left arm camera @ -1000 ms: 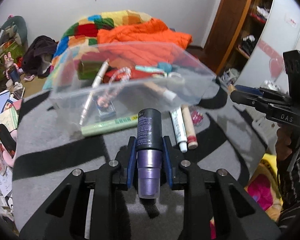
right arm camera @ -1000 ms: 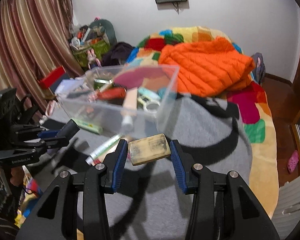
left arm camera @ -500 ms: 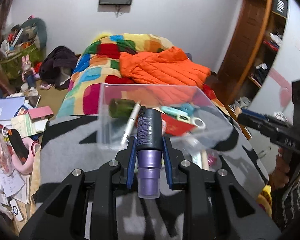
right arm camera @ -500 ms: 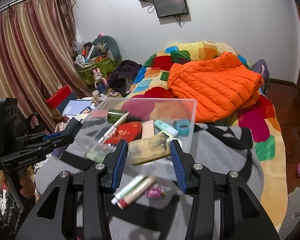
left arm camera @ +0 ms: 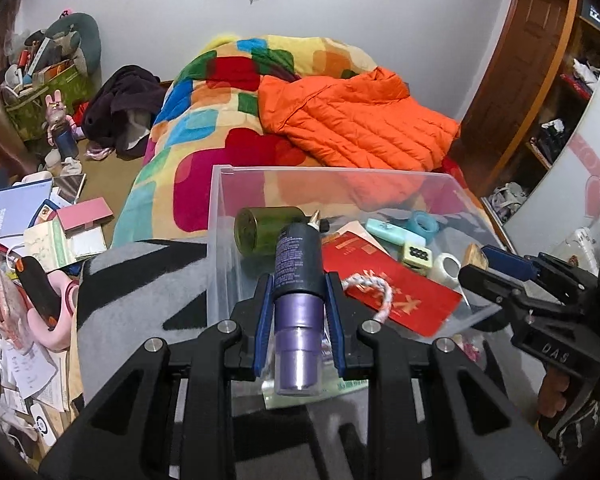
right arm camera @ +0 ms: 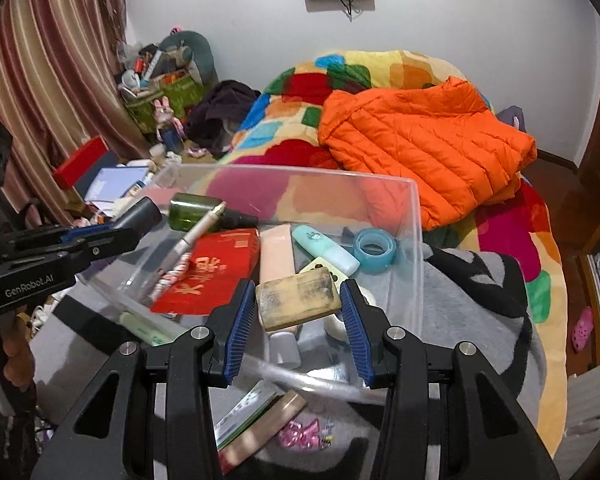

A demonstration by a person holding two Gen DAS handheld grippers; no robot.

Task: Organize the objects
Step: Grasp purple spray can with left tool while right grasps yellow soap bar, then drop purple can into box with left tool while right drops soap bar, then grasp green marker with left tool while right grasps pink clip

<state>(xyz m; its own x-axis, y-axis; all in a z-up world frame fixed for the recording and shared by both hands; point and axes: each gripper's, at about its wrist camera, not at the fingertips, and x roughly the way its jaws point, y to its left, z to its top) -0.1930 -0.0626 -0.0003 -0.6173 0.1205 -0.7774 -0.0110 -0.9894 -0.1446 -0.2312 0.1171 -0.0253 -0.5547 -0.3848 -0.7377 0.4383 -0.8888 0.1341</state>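
The bin (left arm camera: pixel 220 216), at frame centre, has been brought under both loads in the last second. A bottle (left arm camera: pixel 298 264) is clamped in the left gripper (left arm camera: pixel 298 308), a sponge (right arm camera: pixel 296 300) in the right gripper (right arm camera: pixel 298 312); release seems next.

Left gripper (left arm camera: pixel 299 300) at lower centre, jaws clamped on something; right gripper (right arm camera: pixel 298 312) likewise gripping, both angled downward.
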